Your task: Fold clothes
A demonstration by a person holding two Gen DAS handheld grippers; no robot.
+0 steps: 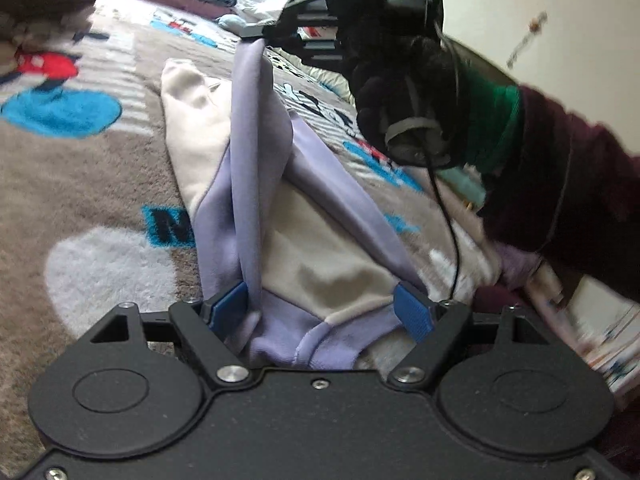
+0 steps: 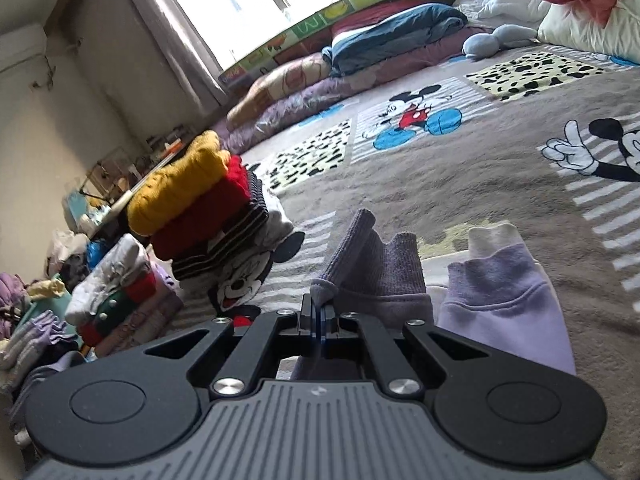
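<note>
The lilac-and-cream sweatshirt (image 1: 320, 248) is being supported by the patterned blanket (image 1: 80, 184) that is covering the bed, with its body lying crumpled directly ahead of the left tongs (image 1: 320, 312). The left tongs are being held apart, their blue pads (image 1: 414, 314) standing on either side of the lilac hem; no pressure on the cloth is being shown by either pad, although a raised fold is running just beside the left-hand one. One lilac sleeve is being drawn upward from the garment and is being gripped at its end by the right tongs (image 1: 254, 32), which are seen in the left wrist view above and beyond the sweatshirt. These right tongs are being carried by a gloved hand (image 1: 400, 92) emerging from a dark maroon sleeve with a green cuff. In the right wrist view, the right tongs (image 2: 320, 312) are being kept together, clamped on a pinch of ribbed lilac cuff fabric (image 2: 372, 264) protruding between the pads. A second lilac cuff (image 2: 500, 280), with cream lining showing, is lying just beside it on the right. A stack of folded clothes (image 2: 200, 208), topped by a yellow and a red knit, is resting on the blanket to the left, well apart from the sweatshirt.
</note>
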